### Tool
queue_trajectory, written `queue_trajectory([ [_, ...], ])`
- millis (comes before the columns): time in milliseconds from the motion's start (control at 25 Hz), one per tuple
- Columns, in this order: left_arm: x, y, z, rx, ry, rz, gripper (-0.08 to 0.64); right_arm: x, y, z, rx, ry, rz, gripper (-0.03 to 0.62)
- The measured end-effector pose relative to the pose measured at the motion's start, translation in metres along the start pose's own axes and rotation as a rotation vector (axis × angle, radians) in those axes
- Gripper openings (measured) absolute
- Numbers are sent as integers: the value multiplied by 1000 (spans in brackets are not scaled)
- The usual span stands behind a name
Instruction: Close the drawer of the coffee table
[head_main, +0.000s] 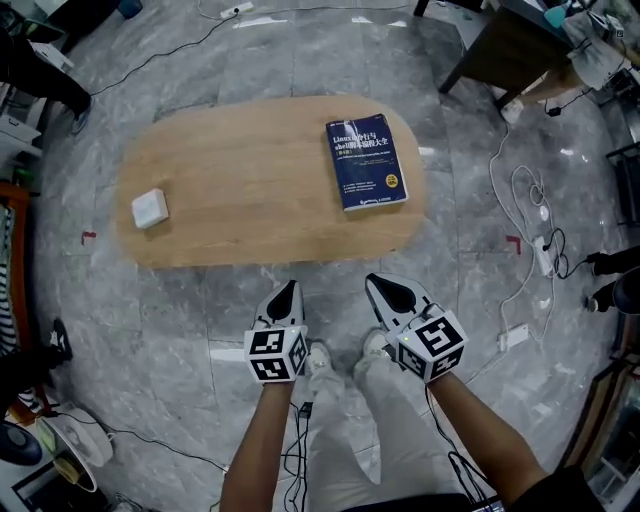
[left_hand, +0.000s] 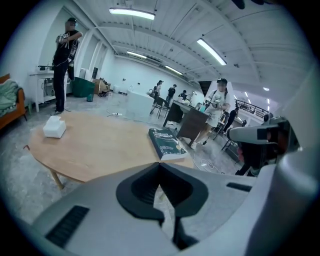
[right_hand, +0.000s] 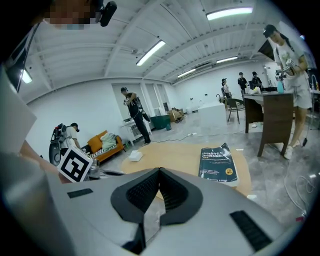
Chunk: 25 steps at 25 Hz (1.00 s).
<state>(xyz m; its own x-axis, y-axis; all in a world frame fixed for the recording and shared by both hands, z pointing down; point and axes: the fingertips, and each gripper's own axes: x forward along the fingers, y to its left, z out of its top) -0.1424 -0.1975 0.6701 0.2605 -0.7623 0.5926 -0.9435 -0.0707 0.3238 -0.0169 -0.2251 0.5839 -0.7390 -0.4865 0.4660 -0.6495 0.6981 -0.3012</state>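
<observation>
The worktop (head_main: 250, 180) lies straight ahead, its long edge crosswise, near both claws. Left claw (head_main: 287, 290) and right claw (head_main: 380, 285) have jaws together, empty. No drawer shows.

Stands with left forearm (head_main: 262, 440) and right forearm (head_main: 478, 425) stretched forward and down, side by side. Holds left gripper (head_main: 289, 289) pointing ahead, jaws pressed together on nothing. Holds right gripper (head_main: 376, 284) just beside it, tip angled inward, jaws likewise together, empty.
</observation>
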Motion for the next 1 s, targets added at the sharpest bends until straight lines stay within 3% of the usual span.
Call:
queue_trajectory([
  [520, -74, -44, 68, -4, -68, -44, 3, -62, 35, 68, 4, -54, -20, 11],
  [760, -113, -65, 95, 52, -96, -79, 3, -89, 48, 100, -19, -105, -47, 11],
  [1000, -154, -90, 129, 109, -176, -130, 3, -113, 65, 123, -4, -169, -52, 11],
])
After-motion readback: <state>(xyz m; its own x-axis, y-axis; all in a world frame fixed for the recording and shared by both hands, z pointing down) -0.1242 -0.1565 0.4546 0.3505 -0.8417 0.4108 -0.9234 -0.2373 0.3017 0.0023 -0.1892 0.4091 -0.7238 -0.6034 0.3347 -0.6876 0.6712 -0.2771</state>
